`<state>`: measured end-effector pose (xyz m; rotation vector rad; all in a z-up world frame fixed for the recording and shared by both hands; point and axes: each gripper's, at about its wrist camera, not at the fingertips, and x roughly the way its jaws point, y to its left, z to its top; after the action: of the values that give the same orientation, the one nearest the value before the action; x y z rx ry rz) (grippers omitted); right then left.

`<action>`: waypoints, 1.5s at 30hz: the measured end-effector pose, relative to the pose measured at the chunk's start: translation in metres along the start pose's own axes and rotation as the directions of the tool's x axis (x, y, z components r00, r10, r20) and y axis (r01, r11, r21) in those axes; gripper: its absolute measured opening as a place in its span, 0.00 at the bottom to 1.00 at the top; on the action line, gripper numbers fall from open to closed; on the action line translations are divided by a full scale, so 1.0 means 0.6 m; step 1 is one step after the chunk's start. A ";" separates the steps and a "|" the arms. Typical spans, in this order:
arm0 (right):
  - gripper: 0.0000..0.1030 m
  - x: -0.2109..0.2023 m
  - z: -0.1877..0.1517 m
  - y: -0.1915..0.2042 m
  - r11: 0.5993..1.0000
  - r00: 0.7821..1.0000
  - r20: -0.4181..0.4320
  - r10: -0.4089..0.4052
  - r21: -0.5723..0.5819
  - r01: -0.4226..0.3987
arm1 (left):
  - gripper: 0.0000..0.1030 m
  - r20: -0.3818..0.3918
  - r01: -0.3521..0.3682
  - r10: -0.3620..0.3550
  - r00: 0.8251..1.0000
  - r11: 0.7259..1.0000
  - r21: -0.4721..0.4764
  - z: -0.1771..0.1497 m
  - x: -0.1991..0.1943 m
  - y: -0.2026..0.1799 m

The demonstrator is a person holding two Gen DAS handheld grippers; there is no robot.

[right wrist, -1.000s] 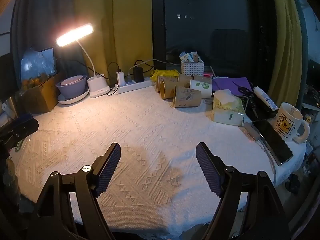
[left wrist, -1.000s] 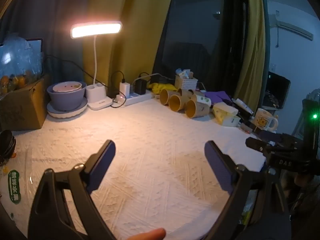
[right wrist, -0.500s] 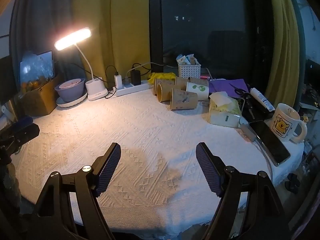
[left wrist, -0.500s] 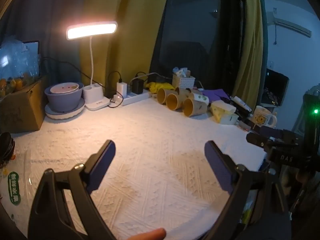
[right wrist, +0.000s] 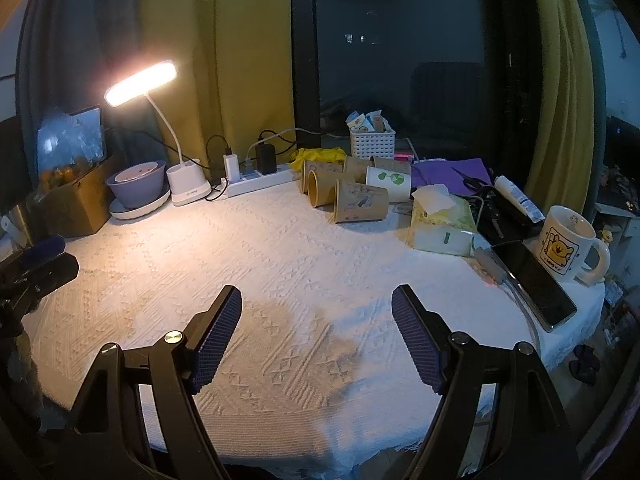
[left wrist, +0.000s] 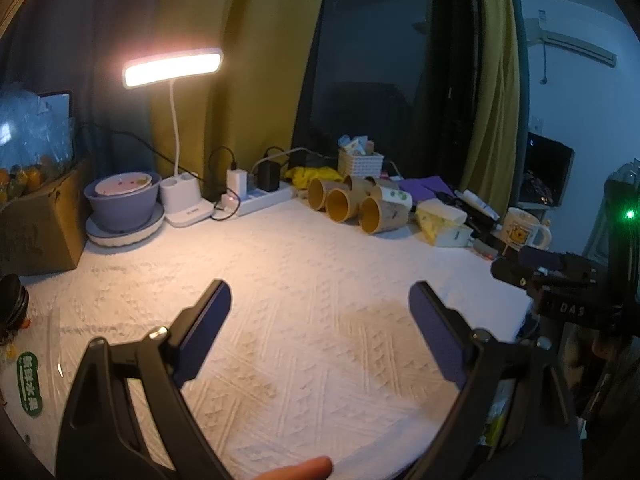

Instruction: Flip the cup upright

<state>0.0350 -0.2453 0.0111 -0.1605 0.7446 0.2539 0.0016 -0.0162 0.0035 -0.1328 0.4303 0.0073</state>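
Note:
Several brown paper cups lie on their sides in a cluster at the far right of the white tablecloth; the nearest one [right wrist: 361, 201] shows printed drawings, and it also shows in the left wrist view [left wrist: 382, 215] with its mouth toward me. A white cup with green dots [right wrist: 389, 178] lies behind it. My left gripper [left wrist: 320, 298] is open and empty, well short of the cups. My right gripper [right wrist: 317, 300] is open and empty above the cloth's near edge, also far from the cups.
A lit desk lamp [right wrist: 140, 82], purple bowl on a plate [right wrist: 137, 185], power strip [right wrist: 260, 178], white basket [right wrist: 372, 143], tissue pack [right wrist: 442, 224], phone [right wrist: 534, 284] and bear mug [right wrist: 566, 245] ring the cloth. A cardboard box [left wrist: 38, 224] stands at the left.
Both grippers have drawn back a little and risen; the table's things sit slightly lower and farther in view. Jaws stay open. Nothing on the table moved.

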 end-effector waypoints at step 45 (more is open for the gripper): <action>0.78 -0.018 0.008 -0.010 1.000 0.999 0.035 -0.021 -0.002 0.021 | 0.89 0.019 0.027 -0.028 0.999 0.999 0.022 0.009 -0.002 -0.014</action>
<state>0.0323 -0.2515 0.0223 -0.1659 0.7075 0.2369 0.0031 -0.0239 0.0101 -0.1173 0.4096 -0.0232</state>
